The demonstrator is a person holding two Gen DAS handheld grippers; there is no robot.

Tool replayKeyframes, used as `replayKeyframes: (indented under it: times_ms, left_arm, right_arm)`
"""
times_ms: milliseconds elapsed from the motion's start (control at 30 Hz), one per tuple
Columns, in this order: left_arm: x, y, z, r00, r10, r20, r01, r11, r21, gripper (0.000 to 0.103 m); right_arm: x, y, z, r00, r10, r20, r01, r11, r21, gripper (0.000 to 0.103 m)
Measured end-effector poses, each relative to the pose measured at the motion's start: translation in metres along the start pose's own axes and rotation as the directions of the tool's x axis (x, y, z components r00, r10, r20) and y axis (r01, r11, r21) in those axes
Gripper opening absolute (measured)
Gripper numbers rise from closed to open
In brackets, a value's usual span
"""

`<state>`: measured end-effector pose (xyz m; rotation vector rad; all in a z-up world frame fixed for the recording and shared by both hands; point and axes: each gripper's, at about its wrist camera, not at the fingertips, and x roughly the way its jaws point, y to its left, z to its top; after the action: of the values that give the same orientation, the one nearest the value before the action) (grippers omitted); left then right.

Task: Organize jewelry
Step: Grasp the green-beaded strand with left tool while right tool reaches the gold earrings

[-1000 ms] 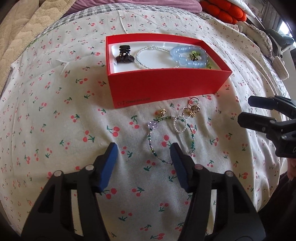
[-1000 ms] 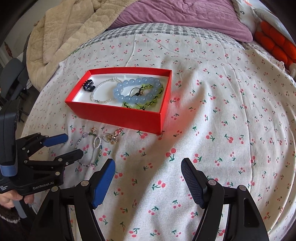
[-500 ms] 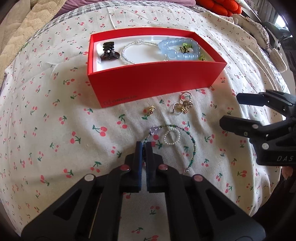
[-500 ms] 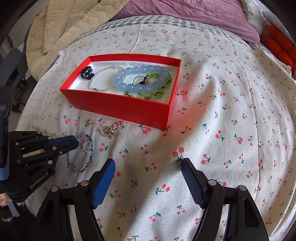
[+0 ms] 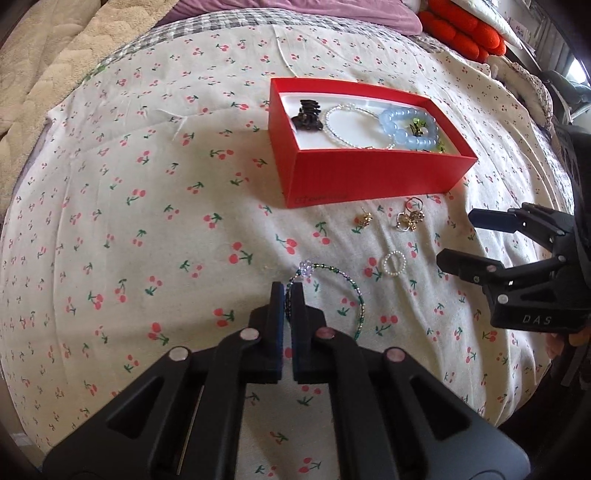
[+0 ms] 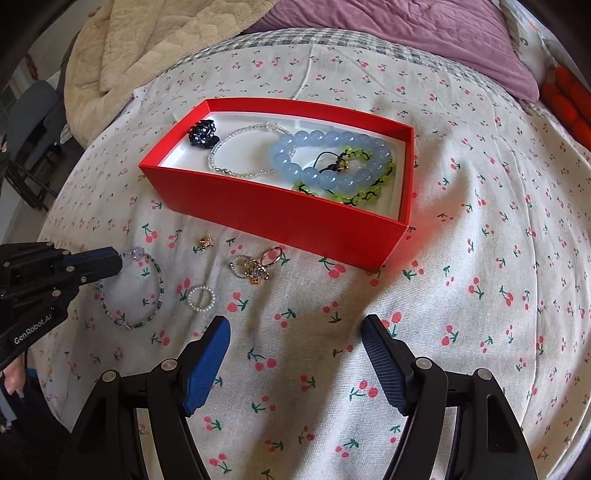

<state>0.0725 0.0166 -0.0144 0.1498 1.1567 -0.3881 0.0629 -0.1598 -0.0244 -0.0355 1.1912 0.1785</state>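
My left gripper (image 5: pixel 287 291) is shut on the green beaded bracelet (image 5: pixel 354 291), pinching it near its clear flower bead; it also shows in the right wrist view (image 6: pixel 110 260), with the bracelet (image 6: pixel 159 286) trailing on the cloth. A small pearl ring (image 5: pixel 392 263) (image 6: pixel 201 298), a gold earring (image 5: pixel 365 219) (image 6: pixel 205 242) and a cluster of gold rings (image 5: pixel 410 218) (image 6: pixel 255 266) lie in front of the red box (image 5: pixel 369 177) (image 6: pixel 280 214). The box holds a dark hair clip, a clear bracelet, a blue bead bracelet and a green one. My right gripper (image 6: pixel 295 343) is open and empty above the cloth.
All lies on a cherry-print cloth (image 6: pixel 480 295) over a bed. A beige blanket (image 6: pixel 155 48) and purple pillow (image 6: pixel 406 37) lie behind; orange cushions (image 5: pixel 465 33) are at the far right.
My left gripper closed on the green bracelet and has dragged it left and back; the pearl ring now lies outside the bracelet's loop. The right gripper stayed open, drifting slightly.
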Motion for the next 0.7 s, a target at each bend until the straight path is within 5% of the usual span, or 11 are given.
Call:
replayKeyframes:
  times_ms: [167,700]
  left_arm:
    - [0.001,0.008,-0.004,1.000,-0.001,-0.011,0.001,1.000,-0.021,0.004]
    - [0.013,0.013,-0.013,0.996,-0.042,-0.081,0.041,0.999,-0.018,0.007]
  right_arm:
    - [-0.001,0.005,0.006,0.999,0.007,0.037,-0.007,1.000,-0.008,0.073]
    - [0.023,-0.021,0.037,0.982,0.186,0.042,-0.191,0.955,0.229,0.016]
